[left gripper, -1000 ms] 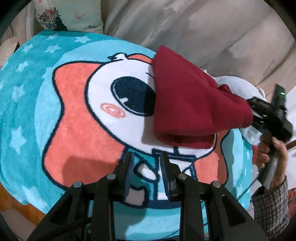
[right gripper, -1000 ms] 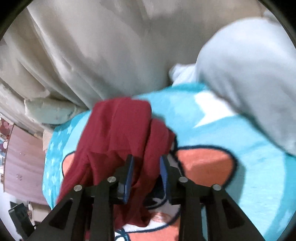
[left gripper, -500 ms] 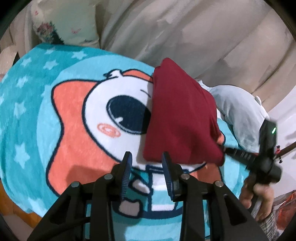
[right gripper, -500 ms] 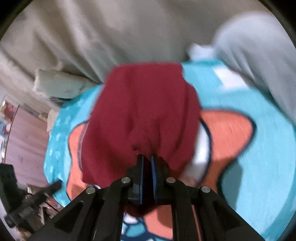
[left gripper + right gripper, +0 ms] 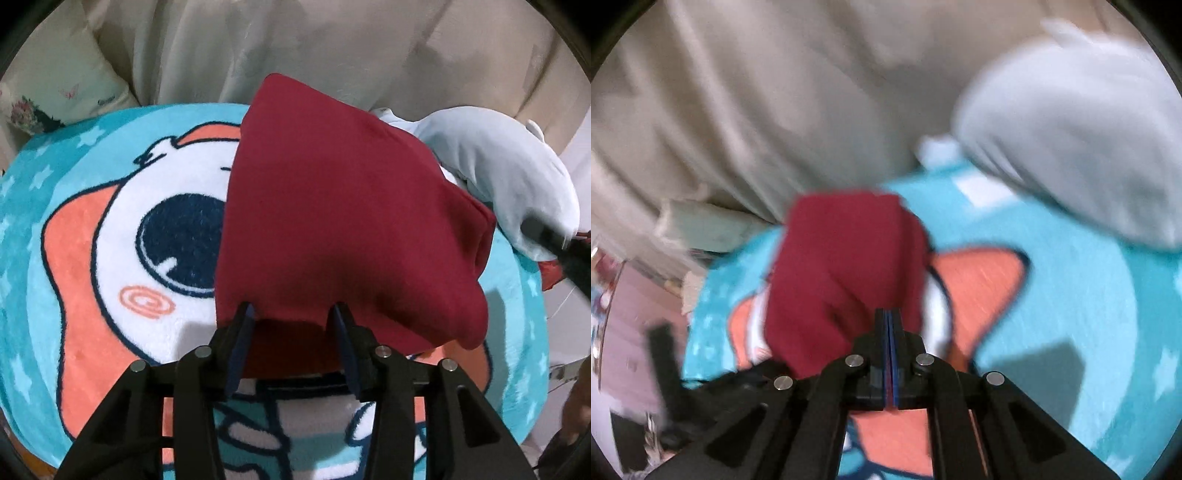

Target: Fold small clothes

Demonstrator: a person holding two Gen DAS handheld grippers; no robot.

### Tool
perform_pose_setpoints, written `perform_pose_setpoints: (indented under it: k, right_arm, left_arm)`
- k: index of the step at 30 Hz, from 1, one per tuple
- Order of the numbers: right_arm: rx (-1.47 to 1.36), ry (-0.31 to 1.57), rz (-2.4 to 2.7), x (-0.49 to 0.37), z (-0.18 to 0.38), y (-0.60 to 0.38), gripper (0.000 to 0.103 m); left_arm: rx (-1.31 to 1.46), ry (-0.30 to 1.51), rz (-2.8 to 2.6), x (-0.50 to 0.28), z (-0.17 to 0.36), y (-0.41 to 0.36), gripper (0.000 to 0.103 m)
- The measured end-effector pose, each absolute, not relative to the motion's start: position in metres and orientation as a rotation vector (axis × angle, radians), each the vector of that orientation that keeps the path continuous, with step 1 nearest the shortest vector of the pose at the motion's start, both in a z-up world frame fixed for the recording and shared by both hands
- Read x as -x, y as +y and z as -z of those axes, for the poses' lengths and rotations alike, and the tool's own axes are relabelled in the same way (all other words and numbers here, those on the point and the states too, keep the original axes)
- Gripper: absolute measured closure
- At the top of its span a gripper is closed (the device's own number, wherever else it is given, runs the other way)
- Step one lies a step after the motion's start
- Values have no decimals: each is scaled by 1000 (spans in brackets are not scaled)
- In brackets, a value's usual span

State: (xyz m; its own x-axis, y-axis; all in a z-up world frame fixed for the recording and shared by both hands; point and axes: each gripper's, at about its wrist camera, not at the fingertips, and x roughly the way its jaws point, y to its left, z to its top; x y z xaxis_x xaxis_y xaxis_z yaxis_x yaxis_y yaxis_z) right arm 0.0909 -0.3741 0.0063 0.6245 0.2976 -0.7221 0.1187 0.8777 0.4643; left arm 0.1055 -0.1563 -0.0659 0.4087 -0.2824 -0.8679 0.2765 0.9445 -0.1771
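Plush turquoise cartoon rug [image 5: 92, 332] underneath: our right gripper [image 5: 888, 325] has just clamped shut on the folded dark-red knit garment [image 5: 343, 229]; our left gripper [image 5: 291, 317] opens around its near edge.

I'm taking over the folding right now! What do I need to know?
Left tool: jaws opening. The red garment's near edge sits between them, not pinched.
Right tool: shut by the garment. I cannot tell whether it pinches cloth.
Things: the red garment lies on the cartoon mat, and a pale garment is bunched at the mat's far edge.
Done: the red garment looks folded over.
Left: probably neaten it, then fold the pale one.
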Motion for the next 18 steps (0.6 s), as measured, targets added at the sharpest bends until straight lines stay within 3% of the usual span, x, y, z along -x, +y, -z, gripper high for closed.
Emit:
perform_pose_setpoints:
  k: [4, 7, 9, 13, 16, 18]
  right_arm:
    - [-600, 952, -315, -121, 12, -352, 100]
    - [-707, 1127, -307, -139, 76, -354, 103]
    - [-881, 1079, -321, -128, 92, -372, 103]
    - [-826, 1061, -216, -104, 86, -394, 103]
    - [-718, 1027, -107, -97, 67, -400, 78]
    - [-698, 952, -101, -99, 47, -402, 78]
  left_arm:
    - [28, 1108, 370, -105, 59, -151, 59]
    - [77, 1118, 398, -99, 47, -136, 59]
    - [103, 1102, 404, -95, 35, -122, 59]
    - [157, 1079, 379, -100, 21, -92, 59]
    - [180, 1074, 351, -112, 20, -81, 59]
    - [198, 1076, 357, -120, 20, -82, 59]
